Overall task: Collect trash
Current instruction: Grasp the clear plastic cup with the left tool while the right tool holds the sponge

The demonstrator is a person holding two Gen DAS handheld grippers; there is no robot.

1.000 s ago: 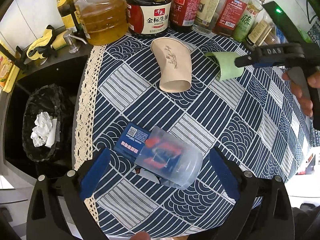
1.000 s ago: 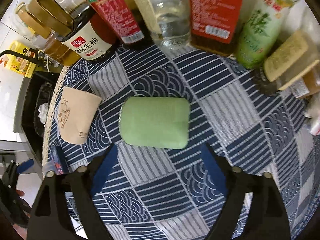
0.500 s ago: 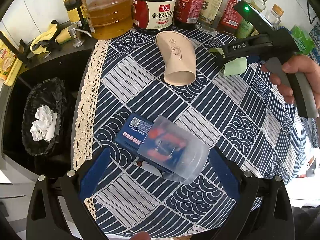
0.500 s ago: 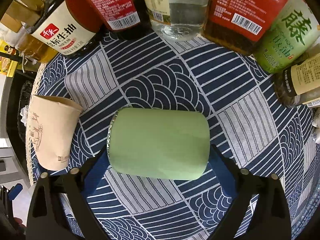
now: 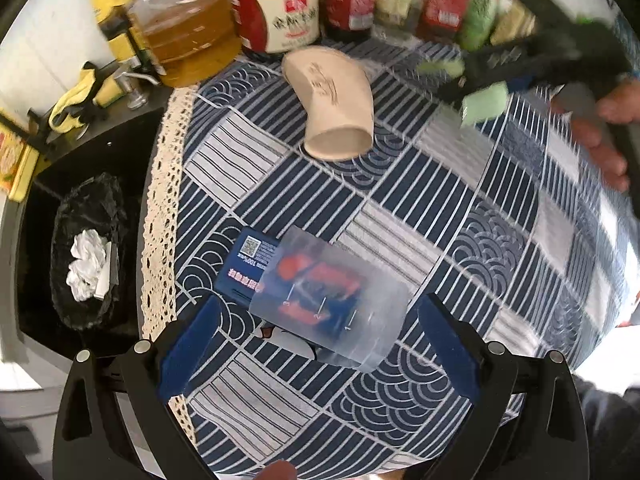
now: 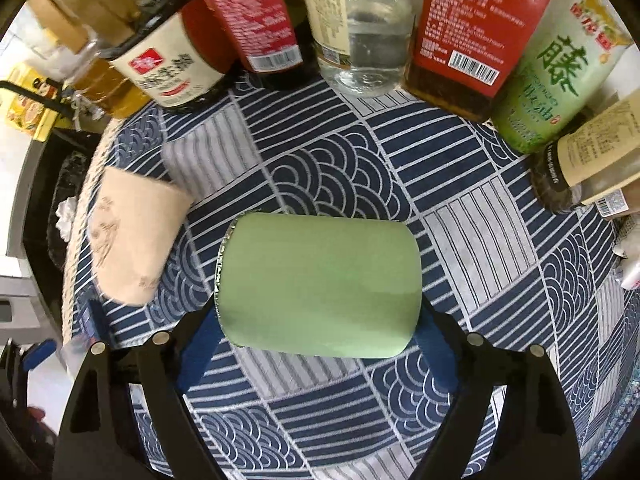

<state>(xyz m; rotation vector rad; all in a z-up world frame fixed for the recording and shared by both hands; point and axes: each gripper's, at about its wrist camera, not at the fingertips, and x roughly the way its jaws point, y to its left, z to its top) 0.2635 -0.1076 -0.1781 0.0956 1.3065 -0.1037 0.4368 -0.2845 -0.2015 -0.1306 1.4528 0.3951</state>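
A green paper cup (image 6: 320, 284) lies on its side on the blue patterned tablecloth (image 6: 328, 168). My right gripper (image 6: 320, 312) points down over it, its blue pads against the cup's two ends, jaws still narrowing. In the left wrist view that gripper (image 5: 480, 80) and the green cup (image 5: 482, 102) are blurred at the far right. My left gripper (image 5: 320, 304) hangs open above a clear plastic cup (image 5: 332, 304) lying across a blue packet (image 5: 248, 264); the pads touch neither. A beige paper cup (image 5: 332, 100) lies on its side farther back.
Oil and sauce bottles (image 6: 368, 28) line the back edge of the table. To the left, below the lace edge of the cloth (image 5: 160, 216), stands a black-lined trash bin (image 5: 86, 200) with crumpled white paper. A hand (image 5: 608, 132) holds the right gripper.
The right gripper came down around the green cup, and its jaws narrowed until the pads met the cup's ends. The left gripper stayed open over the clear cup.
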